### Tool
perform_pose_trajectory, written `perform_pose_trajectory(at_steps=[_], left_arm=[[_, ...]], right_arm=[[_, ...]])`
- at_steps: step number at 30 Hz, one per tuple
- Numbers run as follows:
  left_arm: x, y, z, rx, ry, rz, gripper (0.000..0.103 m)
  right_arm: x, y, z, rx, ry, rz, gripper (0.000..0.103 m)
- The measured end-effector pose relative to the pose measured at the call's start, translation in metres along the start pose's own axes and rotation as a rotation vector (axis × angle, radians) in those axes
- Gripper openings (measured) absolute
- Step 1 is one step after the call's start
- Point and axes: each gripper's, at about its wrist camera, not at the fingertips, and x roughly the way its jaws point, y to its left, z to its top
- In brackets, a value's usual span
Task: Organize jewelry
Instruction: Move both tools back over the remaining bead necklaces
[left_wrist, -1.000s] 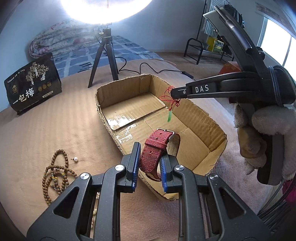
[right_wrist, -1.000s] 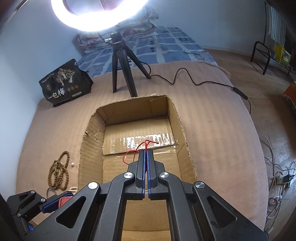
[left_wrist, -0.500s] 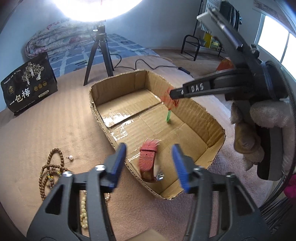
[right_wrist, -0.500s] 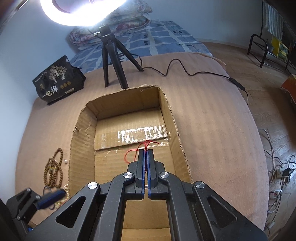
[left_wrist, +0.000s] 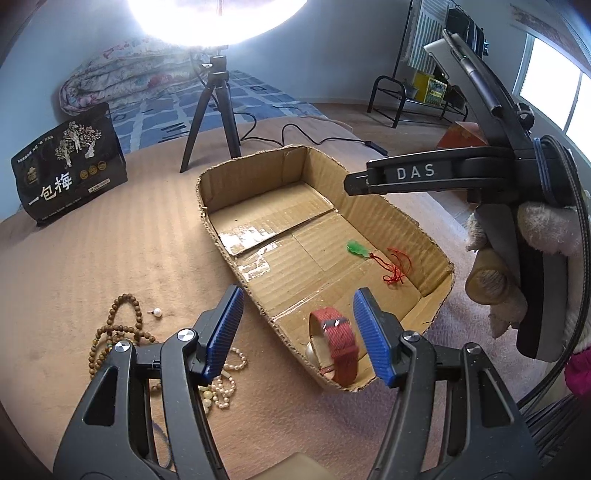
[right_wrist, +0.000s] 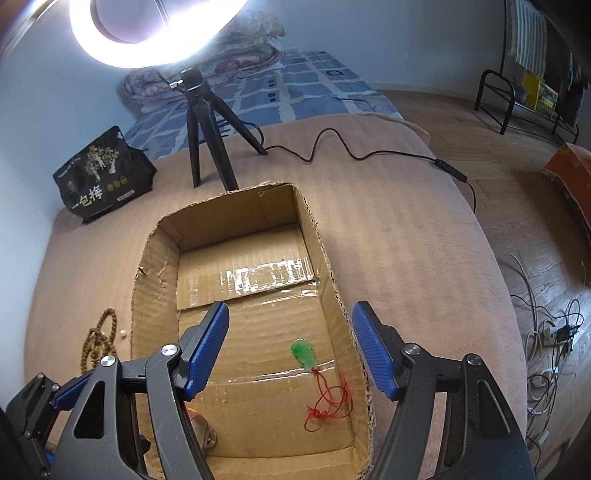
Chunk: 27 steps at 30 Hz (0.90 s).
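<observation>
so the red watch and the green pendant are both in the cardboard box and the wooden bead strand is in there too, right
Not quite: the red watch and green pendant lie in the cardboard box, but the wooden bead strand lies outside it on the brown cover, as the left wrist view shows.

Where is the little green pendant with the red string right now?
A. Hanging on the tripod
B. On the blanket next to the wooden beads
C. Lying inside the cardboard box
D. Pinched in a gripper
C: the green pendant lies flat on the floor of the cardboard box, its red string loose beside it, nothing gripping it.
</observation>
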Motion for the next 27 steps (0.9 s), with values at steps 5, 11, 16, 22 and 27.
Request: perform_pose_trajectory(at_steps=[5,11,16,22,27], left_arm=[[-0.012,0.012,-0.002,-0.007,-0.014,0.012,0.064],[-0.029,0.039,-0.006,-0.034,-0.023,0.03,0.064],[-0.04,0.069,-0.009,-0.033,-0.007,0.05,0.064],[-0.05,0.116,-0.014,-0.099,0.01,0.09,0.064],[-0.044,0.15,-0.02,-0.18,0.061,0.098,0.064]], right_arm=[[-0.012,0.003,-0.001,0.004,-0.032,-0.002,0.069],[-0.026,0.016,-0.005,-0.024,-0.074,0.019,0.069],[-0.037,0.037,-0.011,-0.07,-0.109,0.069,0.069],[-0.042,0.066,-0.019,-0.144,-0.081,0.129,0.069],[-0.04,0.09,-0.027,-0.173,-0.008,0.217,0.069]])
